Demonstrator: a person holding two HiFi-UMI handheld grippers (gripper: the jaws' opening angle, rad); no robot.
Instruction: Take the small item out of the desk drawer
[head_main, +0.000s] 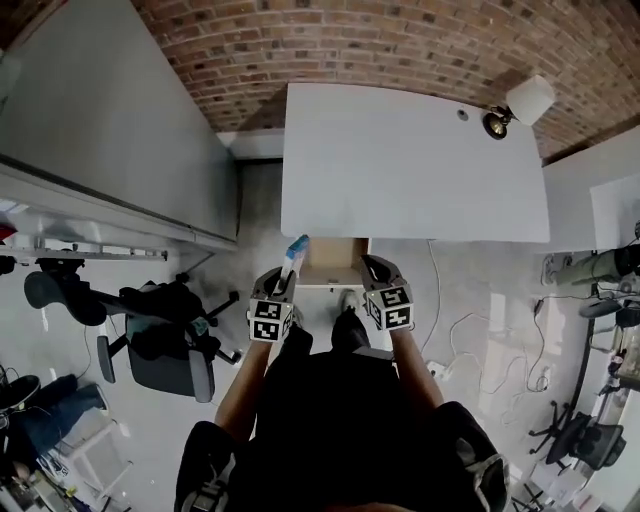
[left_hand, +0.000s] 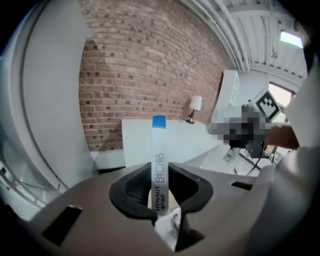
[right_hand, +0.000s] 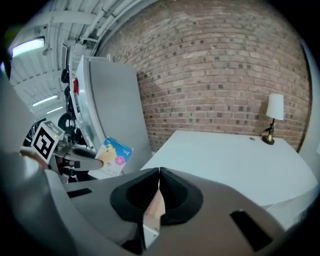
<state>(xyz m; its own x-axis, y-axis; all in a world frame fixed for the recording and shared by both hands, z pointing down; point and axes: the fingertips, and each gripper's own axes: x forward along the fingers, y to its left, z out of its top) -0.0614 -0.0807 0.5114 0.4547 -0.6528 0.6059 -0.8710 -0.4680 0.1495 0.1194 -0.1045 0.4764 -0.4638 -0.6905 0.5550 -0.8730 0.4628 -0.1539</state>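
Left gripper (left_hand: 160, 175): we clamp the small box (left_hand: 158, 145) edge-on, raised, presumably to clear the open drawer (head_main: 338, 262). Right gripper (right_hand: 159, 174): jaws together, empty.

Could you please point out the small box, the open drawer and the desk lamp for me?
small box (left_hand: 158, 150), left gripper view, printed narrow side
drawer (head_main: 334, 262), head view, bare inside bottom
desk lamp (head_main: 529, 99), head view, white shade

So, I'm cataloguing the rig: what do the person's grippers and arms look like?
The left gripper and right gripper match: grey bodies, each bearing a cube of black-and-white square markers, with black cupped claw pads. The person wears a black top; forearms bare.
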